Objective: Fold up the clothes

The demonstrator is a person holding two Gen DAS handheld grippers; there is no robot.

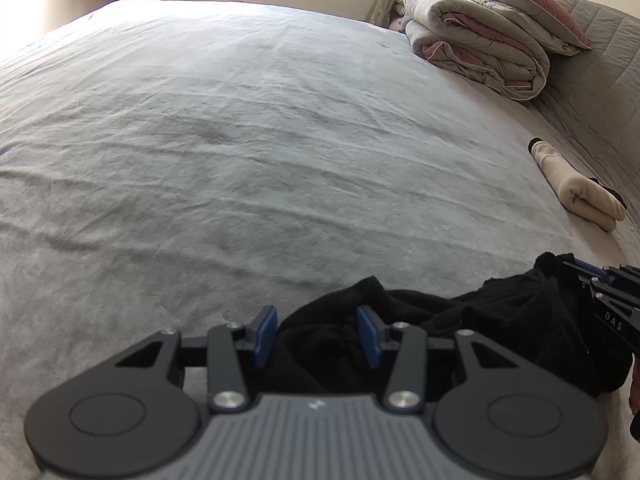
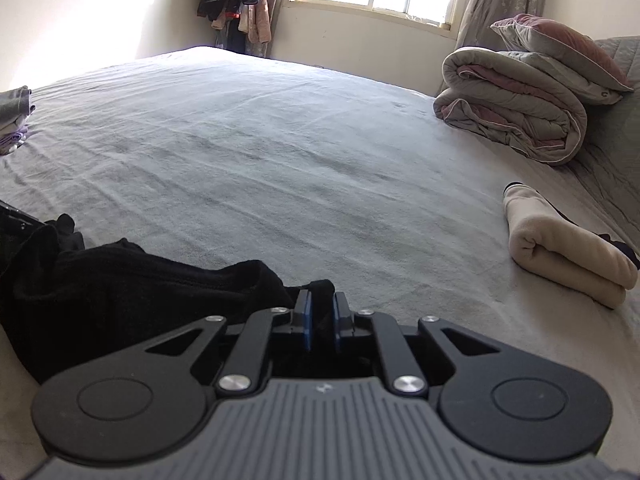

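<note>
At the near edge of the bed (image 1: 240,140) we find the black garment (image 2: 140,276) bunched: soft, limp, best taken at hems. Our right tool (image 2: 320,314) is clamped on its edge; our left tool (image 1: 318,334) stands apart around a fold. Open sheet lies ahead.

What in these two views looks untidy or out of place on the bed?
Only the black garment: it lies bunched at the near edge of the bed, pinched by the right gripper, while the left gripper is open around it.
</note>
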